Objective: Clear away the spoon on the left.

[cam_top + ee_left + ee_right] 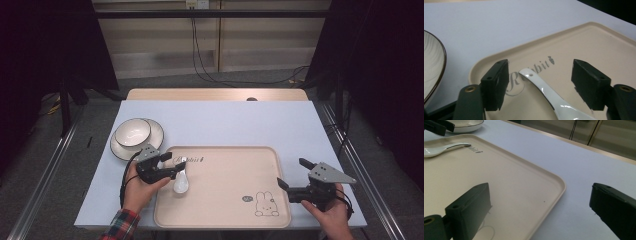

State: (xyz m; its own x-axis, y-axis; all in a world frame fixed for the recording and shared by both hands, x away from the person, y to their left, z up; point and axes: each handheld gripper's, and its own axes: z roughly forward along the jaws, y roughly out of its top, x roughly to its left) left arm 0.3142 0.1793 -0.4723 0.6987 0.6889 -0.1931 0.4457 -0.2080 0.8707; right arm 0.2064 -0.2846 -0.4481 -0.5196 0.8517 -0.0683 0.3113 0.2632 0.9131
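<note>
A white ceramic spoon (181, 180) lies on the left part of a beige tray (225, 195) printed with a rabbit. My left gripper (174, 165) is open over the tray's left edge. In the left gripper view its jaws stand wide on either side of the spoon (544, 92) handle without touching it, above the tray (599, 45). My right gripper (291, 172) is open and holds nothing at the tray's right edge. In the right gripper view one jaw is over the tray (506, 177) and the other over the tablecloth, with the spoon (441, 148) far off.
A white bowl (132, 132) sits on a plate (156, 131) on the tablecloth, just behind and left of the tray; its rim (432, 65) is close to my left gripper. The pale blue tablecloth (225, 122) stretches behind the tray. The table edges are near both hands.
</note>
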